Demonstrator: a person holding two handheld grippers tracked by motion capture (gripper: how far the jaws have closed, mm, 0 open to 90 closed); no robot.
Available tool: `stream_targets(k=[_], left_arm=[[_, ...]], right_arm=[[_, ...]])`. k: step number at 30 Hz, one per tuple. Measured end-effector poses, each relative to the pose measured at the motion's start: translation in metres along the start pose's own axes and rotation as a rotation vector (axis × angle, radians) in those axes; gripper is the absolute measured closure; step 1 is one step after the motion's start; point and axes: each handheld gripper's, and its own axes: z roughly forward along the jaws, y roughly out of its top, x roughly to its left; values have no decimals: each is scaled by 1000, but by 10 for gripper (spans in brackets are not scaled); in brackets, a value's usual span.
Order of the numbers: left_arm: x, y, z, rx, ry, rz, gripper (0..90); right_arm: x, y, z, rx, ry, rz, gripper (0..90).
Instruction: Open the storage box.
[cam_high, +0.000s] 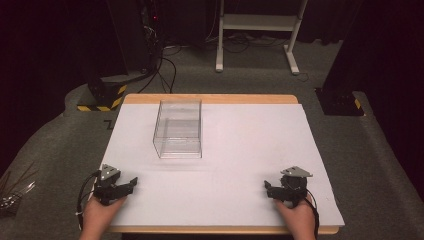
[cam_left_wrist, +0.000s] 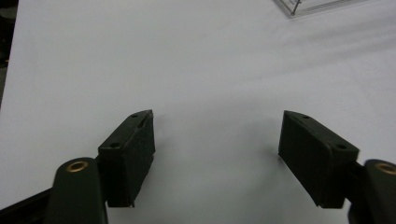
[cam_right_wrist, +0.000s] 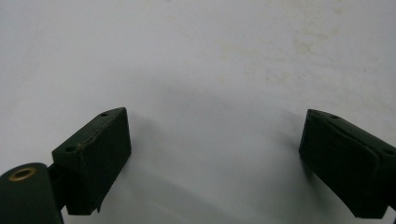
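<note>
Clear plastic box (cam_high: 178, 129), boxy and see-through, sits mid-table on the smooth white sheet (cam_high: 240, 150); nothing blocks it. Left gripper (cam_high: 131, 183) and right gripper (cam_high: 267, 188) rest well apart near the front edge; both have jaws spread wide, pinching nothing.

High view looks forward-down over the table (cam_high: 250, 150); gripper views skim its white top closely.
</note>
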Motion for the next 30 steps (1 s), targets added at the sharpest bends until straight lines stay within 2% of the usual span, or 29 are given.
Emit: stream_targets(k=[4, 5, 9, 18, 27, 30], left_arm=[[-1, 4, -5, -24, -20, -10, 267], [-1, 5, -8, -42, -39, -17, 271], [-1, 7, -13, -60, -60, -13, 281], [-4, 9, -20, -112, -126, -46, 312], [-17, 13, -23, -133, -185, -20, 356], [-25, 16, -23, -136, -200, 17, 377]], right_arm=[[0, 0, 0, -1, 0, 0, 88], [0, 0, 0, -1, 0, -1, 88], [0, 0, 0, -1, -1, -1, 89], [0, 0, 0, 0, 0, 0, 89], [0, 0, 0, 0, 0, 0, 88], [0, 0, 0, -1, 0, 0, 89]])
